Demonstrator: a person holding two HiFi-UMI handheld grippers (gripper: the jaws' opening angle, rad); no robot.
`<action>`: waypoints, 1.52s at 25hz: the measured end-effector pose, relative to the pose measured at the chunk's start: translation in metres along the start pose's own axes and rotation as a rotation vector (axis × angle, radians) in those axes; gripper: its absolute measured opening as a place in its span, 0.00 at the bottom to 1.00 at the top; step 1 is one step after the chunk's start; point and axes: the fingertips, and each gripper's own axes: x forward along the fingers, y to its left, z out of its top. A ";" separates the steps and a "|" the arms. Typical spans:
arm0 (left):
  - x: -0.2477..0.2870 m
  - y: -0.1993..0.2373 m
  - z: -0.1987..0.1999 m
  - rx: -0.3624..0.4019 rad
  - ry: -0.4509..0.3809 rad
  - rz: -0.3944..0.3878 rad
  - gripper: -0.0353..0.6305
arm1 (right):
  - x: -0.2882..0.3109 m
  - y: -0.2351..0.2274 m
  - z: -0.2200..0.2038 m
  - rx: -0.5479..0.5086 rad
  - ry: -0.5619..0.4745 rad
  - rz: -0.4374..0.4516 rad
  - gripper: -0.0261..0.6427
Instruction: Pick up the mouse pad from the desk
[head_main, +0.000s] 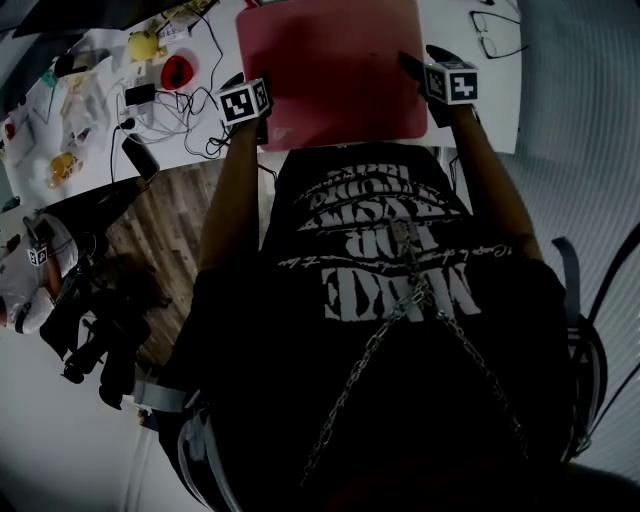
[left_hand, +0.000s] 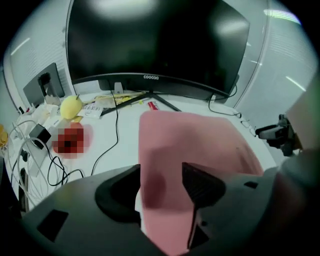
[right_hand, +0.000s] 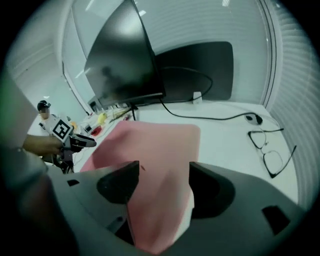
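White desk (head_main: 500, 105) w/ a big dark monitor (left_hand: 155, 40) at the far edge, cables (head_main: 185, 110) over the left part, glasses (right_hand: 270, 150) toward the right edge. Flat at the desk's near edge, right in front of the person, lies the pink mouse pad (head_main: 335, 70). At its near-left corner sits the left gripper (left_hand: 161, 172), jaws spread, pad showing btwn them but not pinched. At the near-right side the right gripper (right_hand: 163, 167) is the same: jaws wide, nothing clamped.

Risks, IMO: pad is thin & flat, so jaws may close on air or scrape the desk w/o getting under the edge. If only one side bites, pad prob sags & slips out. A sideways drag could snag the cables.

Pad looks wider than deep in head view, so long axis prob runs along the near edge, short sides facing left & right. Its far side is close to the frame top, so not certain.
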 end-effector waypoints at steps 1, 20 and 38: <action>0.006 0.006 -0.004 0.013 0.022 0.018 0.43 | 0.010 -0.009 -0.010 0.002 0.042 -0.033 0.48; 0.033 -0.001 -0.022 0.061 0.107 -0.069 0.25 | 0.049 0.016 -0.058 -0.044 0.199 -0.146 0.11; -0.282 -0.106 0.176 0.362 -0.459 -0.358 0.15 | -0.257 0.159 0.140 -0.195 -0.414 0.042 0.11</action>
